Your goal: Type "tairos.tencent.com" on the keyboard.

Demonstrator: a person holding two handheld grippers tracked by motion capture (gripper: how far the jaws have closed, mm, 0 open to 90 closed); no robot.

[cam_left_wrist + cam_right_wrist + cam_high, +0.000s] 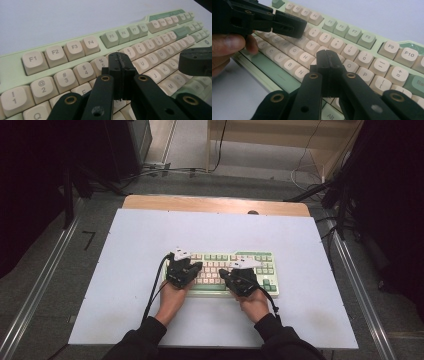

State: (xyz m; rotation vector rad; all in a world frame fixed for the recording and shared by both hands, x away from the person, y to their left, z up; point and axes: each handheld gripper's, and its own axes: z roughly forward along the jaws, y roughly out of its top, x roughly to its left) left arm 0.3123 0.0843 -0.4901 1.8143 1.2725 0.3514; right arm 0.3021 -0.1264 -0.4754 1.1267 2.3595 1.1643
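Claws, left (119, 65) and right (327, 62), both pressed closed, empty, tips hiding keyboard (252, 256) keys beneath.

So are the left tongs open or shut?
Shut: the left tongs have their two black jaws pressed together with no gap, poised above the pale green keyboard with cream keys.

High view looks down from above; both gripper views, perhaps inches off, share the keyboard (220, 272).

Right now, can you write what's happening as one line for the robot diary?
left gripper: shut, over number row | right gripper: shut, over letter keys | keyboard: flat on white table
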